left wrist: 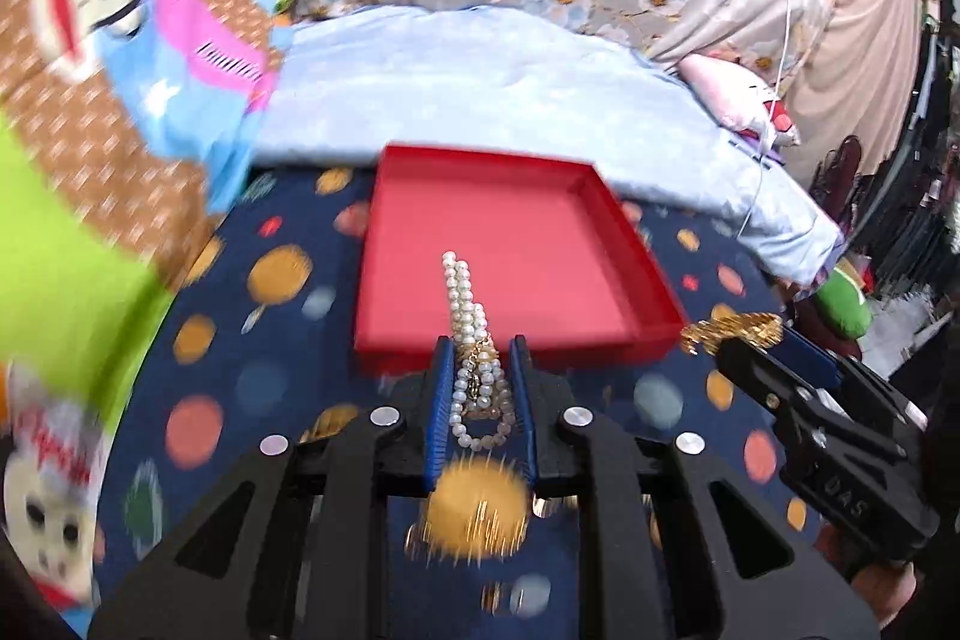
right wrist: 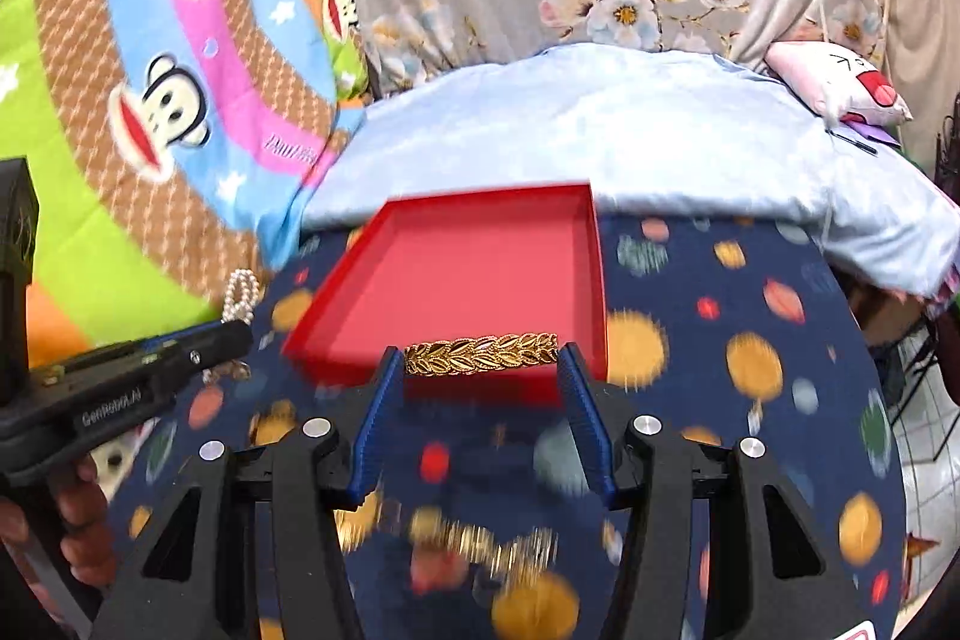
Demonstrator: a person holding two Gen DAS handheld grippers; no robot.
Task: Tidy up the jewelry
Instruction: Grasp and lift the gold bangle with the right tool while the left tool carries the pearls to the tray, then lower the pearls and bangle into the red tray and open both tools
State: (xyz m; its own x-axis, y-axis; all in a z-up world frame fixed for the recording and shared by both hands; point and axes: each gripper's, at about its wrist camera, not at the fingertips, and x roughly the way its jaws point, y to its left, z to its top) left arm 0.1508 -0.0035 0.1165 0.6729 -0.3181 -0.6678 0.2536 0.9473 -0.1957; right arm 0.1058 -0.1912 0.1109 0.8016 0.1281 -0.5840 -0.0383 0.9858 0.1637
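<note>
Pearl strands lengthwise toward tray

Lighting: bright, even, diffuse; source not discernible; colours saturated. Shadows: faint, soft along the inner walls of the red tray. Glare: small highlights on the silver bolts only. Blur: motion smear across the dotted navy cloth and the cartoon bedding; heaviest at lower frame. Sharpest: the gold bangle and pearl strands. Distortion: strong fisheye curvature, dark vignette at corners.
</note>
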